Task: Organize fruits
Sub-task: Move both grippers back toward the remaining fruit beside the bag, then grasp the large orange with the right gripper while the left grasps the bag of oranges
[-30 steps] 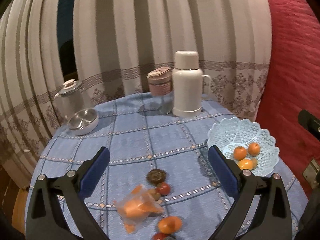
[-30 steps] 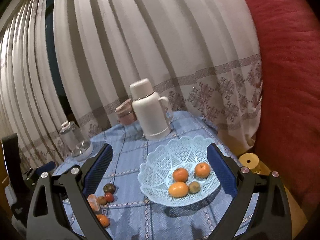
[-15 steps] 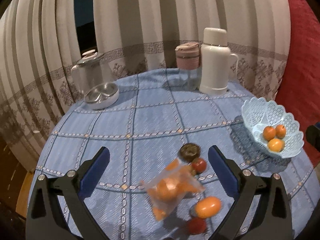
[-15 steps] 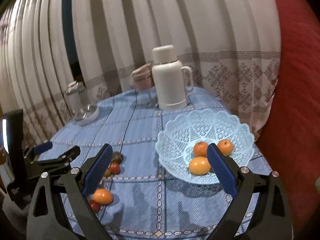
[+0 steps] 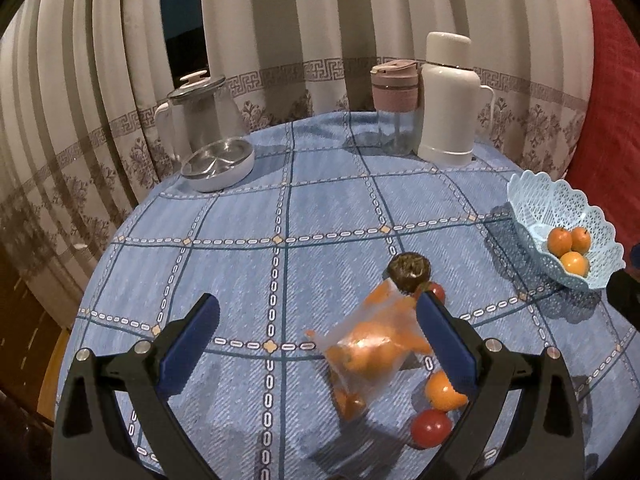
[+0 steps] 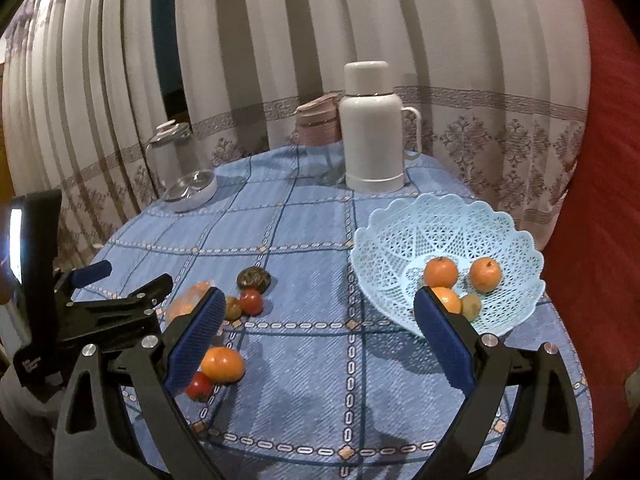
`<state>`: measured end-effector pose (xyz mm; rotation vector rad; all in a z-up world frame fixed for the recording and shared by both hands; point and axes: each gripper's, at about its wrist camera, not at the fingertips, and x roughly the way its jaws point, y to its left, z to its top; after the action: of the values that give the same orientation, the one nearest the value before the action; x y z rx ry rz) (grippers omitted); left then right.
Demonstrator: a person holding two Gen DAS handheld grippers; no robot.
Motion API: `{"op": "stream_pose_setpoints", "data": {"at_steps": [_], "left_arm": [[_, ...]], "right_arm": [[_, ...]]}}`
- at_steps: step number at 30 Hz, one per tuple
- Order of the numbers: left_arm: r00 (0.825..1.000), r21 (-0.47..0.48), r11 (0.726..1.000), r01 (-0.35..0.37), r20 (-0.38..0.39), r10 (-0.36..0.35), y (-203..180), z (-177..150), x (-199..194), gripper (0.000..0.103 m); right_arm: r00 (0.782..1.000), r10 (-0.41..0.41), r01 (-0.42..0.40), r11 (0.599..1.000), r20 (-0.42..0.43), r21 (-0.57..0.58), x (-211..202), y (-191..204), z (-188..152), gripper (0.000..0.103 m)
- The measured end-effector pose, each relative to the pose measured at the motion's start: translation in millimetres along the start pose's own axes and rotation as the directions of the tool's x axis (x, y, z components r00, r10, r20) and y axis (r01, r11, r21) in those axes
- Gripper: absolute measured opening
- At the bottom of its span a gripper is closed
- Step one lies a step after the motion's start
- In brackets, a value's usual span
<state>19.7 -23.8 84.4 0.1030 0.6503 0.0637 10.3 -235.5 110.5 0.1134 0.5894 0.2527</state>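
While both the left gripper (image 5: pixel 316 332) and right gripper (image 6: pixel 316 336) hover with jaws spread wide and empty, a clear plastic bag of oranges (image 5: pixel 370 354) lies on the blue checked tabletop (image 5: pixel 320 216) among loose fruit. Four more fruits sit in the pale blue lattice plastic basket (image 6: pixel 448 228) at the right.

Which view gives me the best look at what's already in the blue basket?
The right wrist view: the blue basket sits close and open to the camera, showing three oranges and a small brownish fruit, one orange partly behind the tongs. The left wrist view has the basket small at the right edge, with only three oranges visible.
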Motion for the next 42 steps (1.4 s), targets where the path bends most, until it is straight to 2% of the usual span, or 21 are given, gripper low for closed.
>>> {"op": "stream_pose_setpoints", "data": {"at_steps": [16, 25, 37, 40, 42], "left_arm": [[0.999, -0.035, 0.999, -0.013, -0.049, 0.012, 22.1, -13.8, 12.5, 0.098], [0.998, -0.054, 0.999, -0.007, -0.064, 0.004, 34.0, -16.8, 19.7, 0.098], [0.998, -0.082, 0.997, 0.016, -0.066, -0.021, 47.1, -21.7, 22.8, 0.098], [0.997, -0.098, 0.995, 0.02, -0.068, -0.027, 54.4, -23.0, 24.1, 0.098], [0.997, -0.105, 0.994, 0.021, -0.068, -0.029, 59.1, -24.4, 24.1, 0.098]], "right_arm": [[0.983, 0.082, -0.087, 0.996, -0.163, -0.025, 37.1, 25.7, -28.0, 0.096], [0.961, 0.135, -0.144, 0.989, -0.243, -0.019, 55.8, 38.7, -42.6, 0.096], [0.942, 0.163, -0.164, 0.986, -0.293, 0.024, 68.7, 45.5, -43.0, 0.096], [0.94, 0.156, -0.162, 0.987, -0.303, 0.005, 71.9, 50.9, -45.3, 0.089], [0.935, 0.156, -0.166, 0.986, -0.318, -0.004, 75.7, 53.7, -47.2, 0.078]]}}
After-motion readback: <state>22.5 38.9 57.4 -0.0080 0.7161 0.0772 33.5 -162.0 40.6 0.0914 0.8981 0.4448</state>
